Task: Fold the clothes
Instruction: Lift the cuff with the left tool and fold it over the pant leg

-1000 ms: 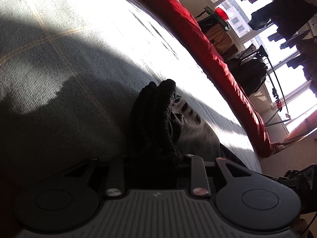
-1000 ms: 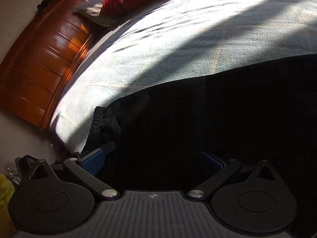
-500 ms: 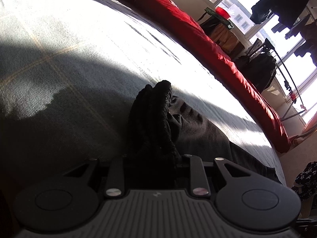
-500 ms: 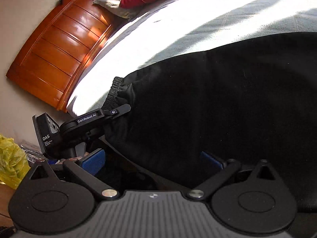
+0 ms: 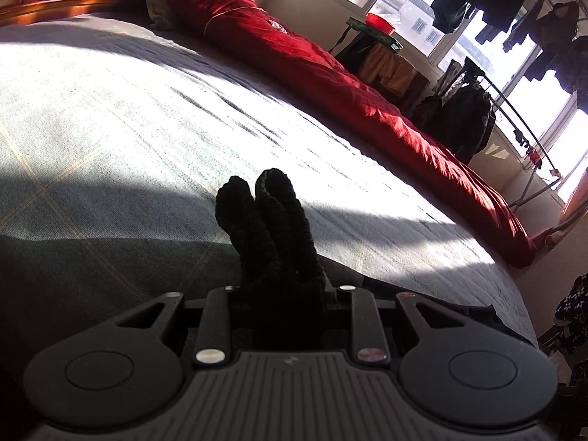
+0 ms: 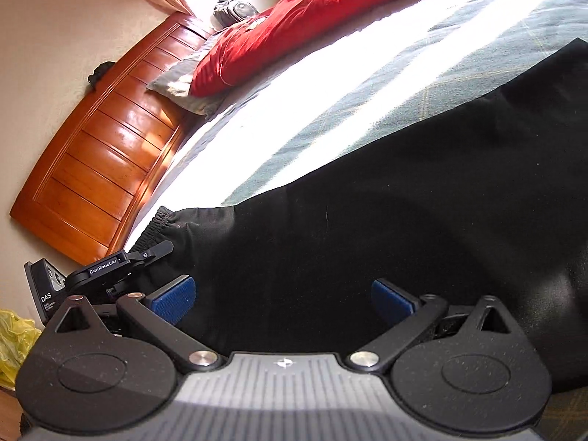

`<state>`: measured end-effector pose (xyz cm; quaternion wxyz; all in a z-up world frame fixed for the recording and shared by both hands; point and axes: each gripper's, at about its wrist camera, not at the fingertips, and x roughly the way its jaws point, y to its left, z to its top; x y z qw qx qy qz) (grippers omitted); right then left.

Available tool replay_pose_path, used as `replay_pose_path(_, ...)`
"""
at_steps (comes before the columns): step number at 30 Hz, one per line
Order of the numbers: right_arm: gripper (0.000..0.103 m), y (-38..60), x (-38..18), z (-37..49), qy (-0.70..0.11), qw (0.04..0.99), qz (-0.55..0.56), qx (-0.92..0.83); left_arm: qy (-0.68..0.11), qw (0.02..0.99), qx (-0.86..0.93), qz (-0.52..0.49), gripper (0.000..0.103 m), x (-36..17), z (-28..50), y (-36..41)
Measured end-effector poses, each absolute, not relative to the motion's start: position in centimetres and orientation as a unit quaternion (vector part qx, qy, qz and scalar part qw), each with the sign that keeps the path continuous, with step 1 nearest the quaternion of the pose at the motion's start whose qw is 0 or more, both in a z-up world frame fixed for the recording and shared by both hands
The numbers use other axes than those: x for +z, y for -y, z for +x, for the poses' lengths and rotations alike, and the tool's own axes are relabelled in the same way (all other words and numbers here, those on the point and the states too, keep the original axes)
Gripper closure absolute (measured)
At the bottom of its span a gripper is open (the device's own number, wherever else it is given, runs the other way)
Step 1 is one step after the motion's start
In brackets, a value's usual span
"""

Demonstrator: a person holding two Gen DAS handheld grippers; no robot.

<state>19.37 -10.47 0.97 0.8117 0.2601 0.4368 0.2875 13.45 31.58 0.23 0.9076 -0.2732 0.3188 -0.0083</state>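
One pair of black trousers (image 6: 386, 228) lies spread across the near part of the grey bedspread (image 6: 367, 84), its elastic waistband (image 5: 272, 228) bunched in two ridged folds. The left gripper (image 5: 283, 294) pinches that waistband between its narrowed jaws and holds it off the bedspread; in the right wrist view this gripper (image 6: 110, 268) shows at the trousers' waist corner. The right gripper (image 6: 283, 297) hangs over the trousers with its two blue pads (image 6: 172, 297) spread wide and nothing between them. Beyond the trousers, along the far edge of the bedspread, runs one red quilt (image 5: 349, 84), with one grey pillow (image 6: 176, 81) at its end against the single wooden headboard (image 6: 106, 154).
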Motion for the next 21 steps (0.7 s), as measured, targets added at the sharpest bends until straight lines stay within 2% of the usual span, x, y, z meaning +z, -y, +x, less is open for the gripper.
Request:
replay_pose_path(8, 0.0, 14.3, 1.3, 19.1, -0.418, 0.824, 0.261, 0.279, -0.307, 0.905, -0.084, -0.283, 0.078, 3.6, 15.3, -26.8)
replay_pose_path(21, 0.0, 21.3, 1.6, 18.9, -0.391, 0.847, 0.299, 0.2, -0.352, 0.866, -0.202, -0.29, 0.078, 4.0, 20.6, -19.1)
